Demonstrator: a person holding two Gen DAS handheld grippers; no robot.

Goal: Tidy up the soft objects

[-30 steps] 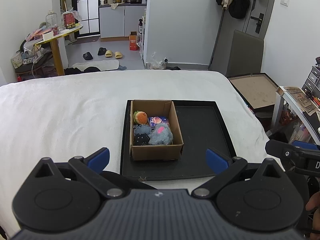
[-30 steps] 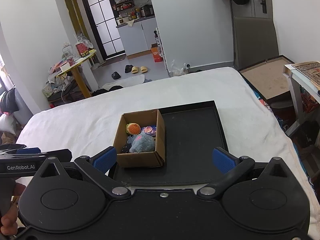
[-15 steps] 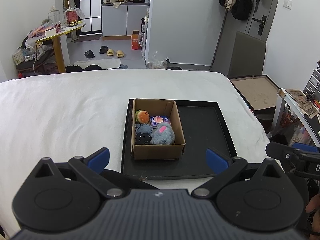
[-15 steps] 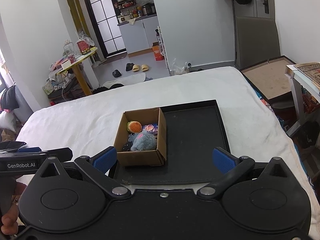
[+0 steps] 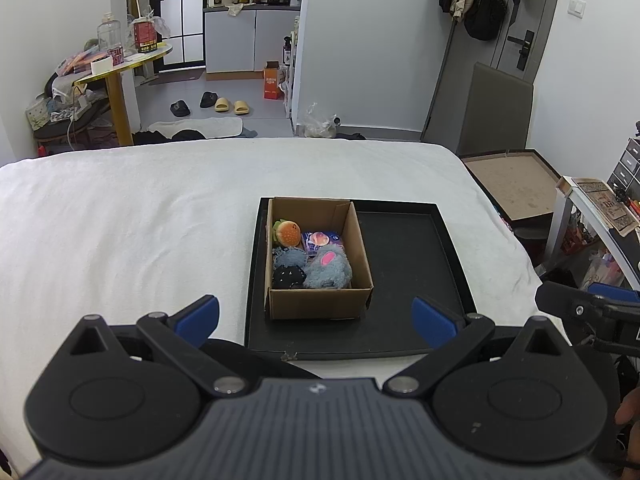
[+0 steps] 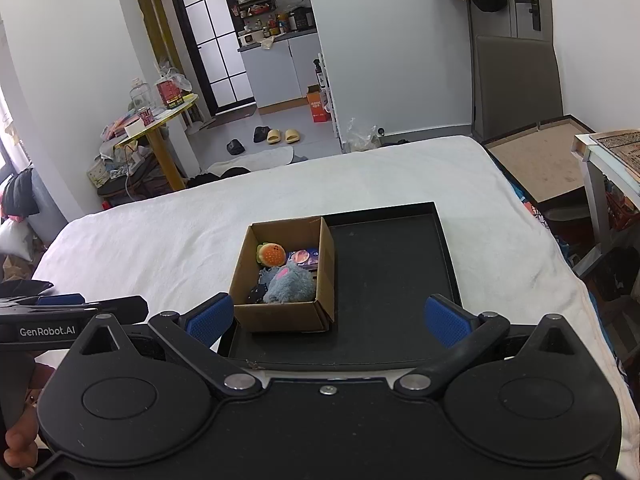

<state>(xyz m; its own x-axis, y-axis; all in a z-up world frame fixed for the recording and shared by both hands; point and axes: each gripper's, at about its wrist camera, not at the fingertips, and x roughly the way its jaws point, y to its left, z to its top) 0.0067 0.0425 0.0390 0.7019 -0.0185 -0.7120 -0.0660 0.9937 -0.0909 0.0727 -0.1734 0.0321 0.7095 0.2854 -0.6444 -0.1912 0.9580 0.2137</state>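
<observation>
The white bed (image 5: 120,216) fills the middle of the frame. One black tray (image 5: 404,280) lies at centre; its right half is bare. One cardboard box (image 5: 320,302) stands in its left half, holding five soft toys (image 5: 326,270). The left tool (image 5: 316,316) and the right tool (image 6: 326,316), bottom of frame, are both spread wide, empty, near the box.

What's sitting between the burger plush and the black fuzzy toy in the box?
A small blue fuzzy toy lies between the burger plush and the black fuzzy toy along the left wall of the cardboard box. The left wrist view shows it best.
</observation>
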